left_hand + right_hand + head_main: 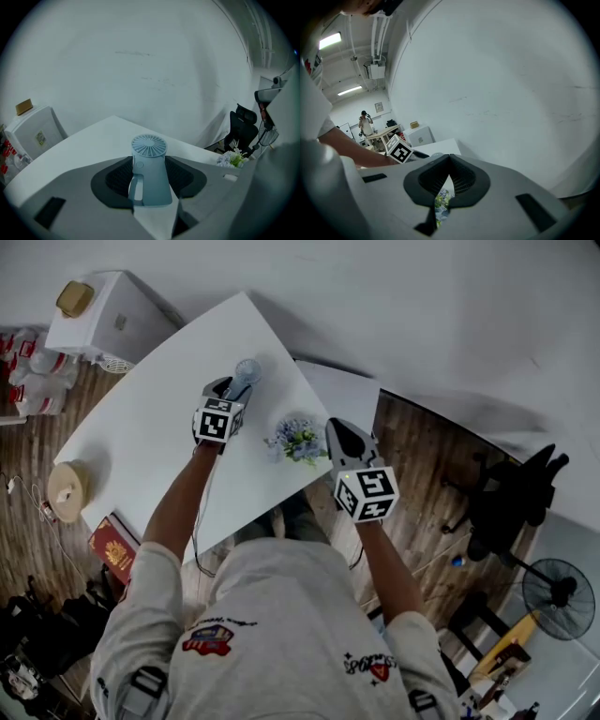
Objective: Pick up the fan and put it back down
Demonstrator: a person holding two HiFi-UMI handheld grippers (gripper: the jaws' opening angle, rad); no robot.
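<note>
The left gripper (232, 390) has its 2 jaws clamped on the blue fan (149, 173), which stands upright over the white table (150, 427). The right gripper (339, 432) has its jaws together and empty, beside the flowers (298, 439).

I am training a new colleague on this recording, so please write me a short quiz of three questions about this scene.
1. True or false: the right gripper is shut and empty.
2. What does the left gripper grip? A. a cup B. the blue fan C. a spoon
3. Fill in: the flowers sit on the white ___.
Key: 1 true; 2 B; 3 table.
</note>
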